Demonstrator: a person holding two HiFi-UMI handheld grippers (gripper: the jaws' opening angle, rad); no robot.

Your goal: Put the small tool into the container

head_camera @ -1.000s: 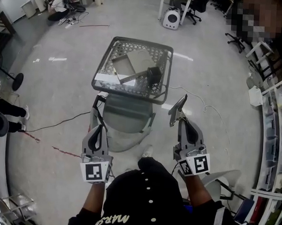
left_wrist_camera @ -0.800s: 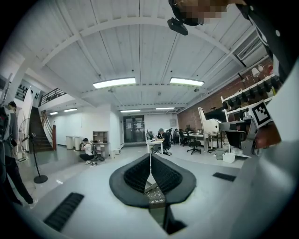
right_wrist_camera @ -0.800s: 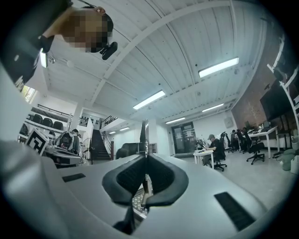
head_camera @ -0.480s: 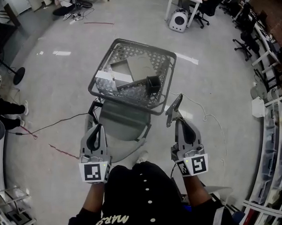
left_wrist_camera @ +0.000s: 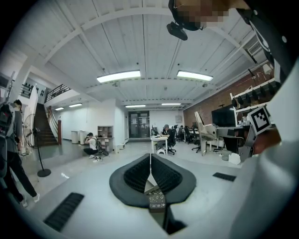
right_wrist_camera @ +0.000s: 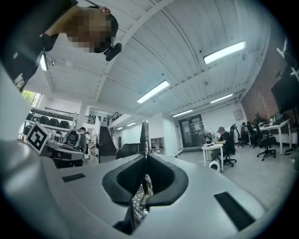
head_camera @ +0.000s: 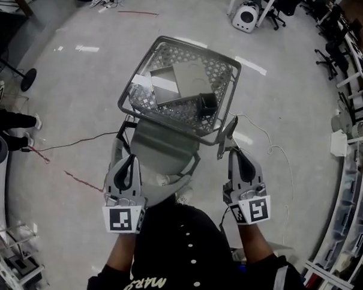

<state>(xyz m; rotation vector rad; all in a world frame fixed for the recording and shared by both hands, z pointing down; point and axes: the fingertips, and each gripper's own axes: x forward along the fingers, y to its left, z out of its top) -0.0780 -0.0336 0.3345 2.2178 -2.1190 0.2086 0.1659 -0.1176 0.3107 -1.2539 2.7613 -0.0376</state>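
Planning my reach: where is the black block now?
Head view: the black block lies in the mesh basket near its right rim, just ahead of the right gripper.

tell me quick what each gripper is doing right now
Left gripper: closed, nothing held.
Right gripper: closed, nothing clearly held.

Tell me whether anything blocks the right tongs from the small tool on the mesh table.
Only the mesh table's raised near rim stands between the right tongs and the small tool. The shut tongs sit just outside that rim's right corner; nothing else visible blocks them.
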